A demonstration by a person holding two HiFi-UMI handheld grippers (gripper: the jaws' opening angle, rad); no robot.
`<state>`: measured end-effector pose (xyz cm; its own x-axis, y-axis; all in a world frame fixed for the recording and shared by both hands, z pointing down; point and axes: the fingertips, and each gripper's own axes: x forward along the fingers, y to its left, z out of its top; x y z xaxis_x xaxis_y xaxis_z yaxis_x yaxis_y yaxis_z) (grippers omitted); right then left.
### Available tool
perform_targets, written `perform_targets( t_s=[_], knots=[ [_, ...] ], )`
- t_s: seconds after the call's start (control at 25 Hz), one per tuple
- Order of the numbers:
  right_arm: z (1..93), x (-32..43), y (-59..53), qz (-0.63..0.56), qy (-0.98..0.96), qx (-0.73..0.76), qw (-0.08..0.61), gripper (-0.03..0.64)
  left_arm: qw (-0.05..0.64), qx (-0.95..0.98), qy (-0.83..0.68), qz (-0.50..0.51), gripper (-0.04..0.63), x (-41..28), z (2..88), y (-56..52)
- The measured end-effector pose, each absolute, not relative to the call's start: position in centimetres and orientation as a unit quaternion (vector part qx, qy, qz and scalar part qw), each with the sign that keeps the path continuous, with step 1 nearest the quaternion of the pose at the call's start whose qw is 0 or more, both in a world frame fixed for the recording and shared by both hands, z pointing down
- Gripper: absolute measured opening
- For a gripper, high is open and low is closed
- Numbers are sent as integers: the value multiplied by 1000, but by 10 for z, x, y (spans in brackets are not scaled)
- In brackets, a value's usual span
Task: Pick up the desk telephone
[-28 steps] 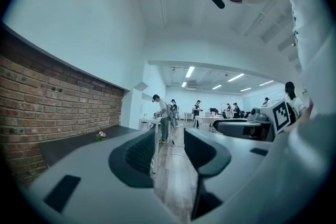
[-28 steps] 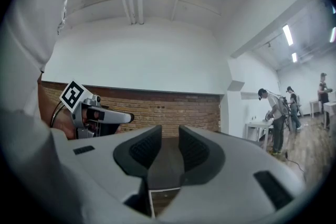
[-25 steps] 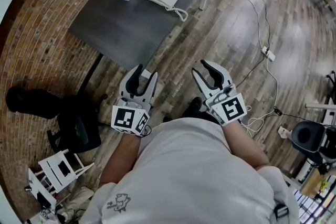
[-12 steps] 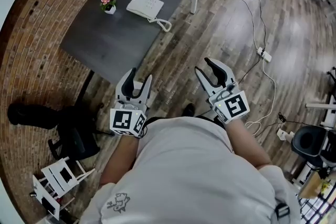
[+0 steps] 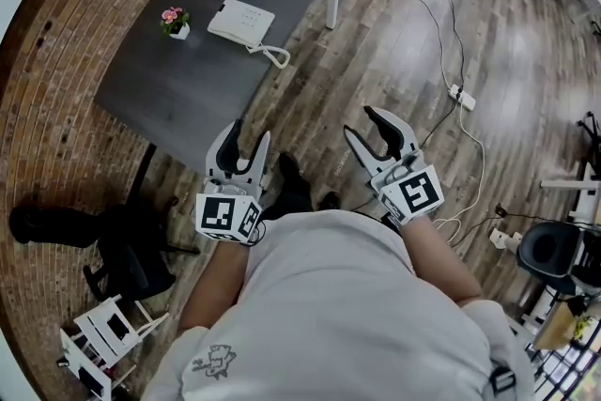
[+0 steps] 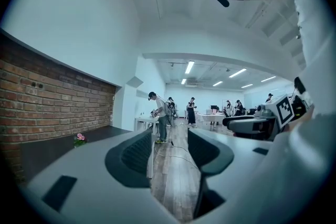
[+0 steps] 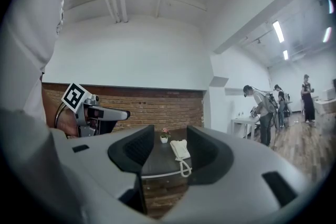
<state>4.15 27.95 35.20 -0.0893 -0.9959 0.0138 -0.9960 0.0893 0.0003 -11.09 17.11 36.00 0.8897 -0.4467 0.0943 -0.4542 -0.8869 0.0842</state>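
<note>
We are finding the left gripper (image 5: 250,132) parted and empty, the right gripper (image 5: 362,122) opening on nothing. Well beyond their fingers (image 5: 232,138), the desk telephone (image 5: 240,21) is sitting beside a pot (image 5: 177,32) holding pink flowers (image 5: 172,15).

No word, number or brand name could be read anywhere in the room. The left cube (image 5: 228,214) and the right cube (image 5: 417,192) in front of the person bore only black-and-white square patterns, not letters. A small drawing (image 5: 214,360) was printed on the person's grey shirt (image 5: 329,315), and any lettering with it was too small to make out. The telephone (image 5: 241,22) on the table (image 5: 188,84) showed no legible marks.
</note>
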Motion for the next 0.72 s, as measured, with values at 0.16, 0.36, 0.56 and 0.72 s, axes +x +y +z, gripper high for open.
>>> perform_targets(
  t_s=[0.16,0.36,0.56,0.72],
  knots=[
    [355,51,264,10,-741,671,13,210,58,974,-217,32,230,-89,363,156],
    [364,58,233,23,-753,657,22,218,70,978,-197,26,235,-64,365,126],
    [364,66,186,26,-767,640,37,218,85,978,-190,29,238,-45,373,82],
    [364,67,140,31,-778,626,47,218,95,977,-190,33,242,-38,377,41]
  ],
)
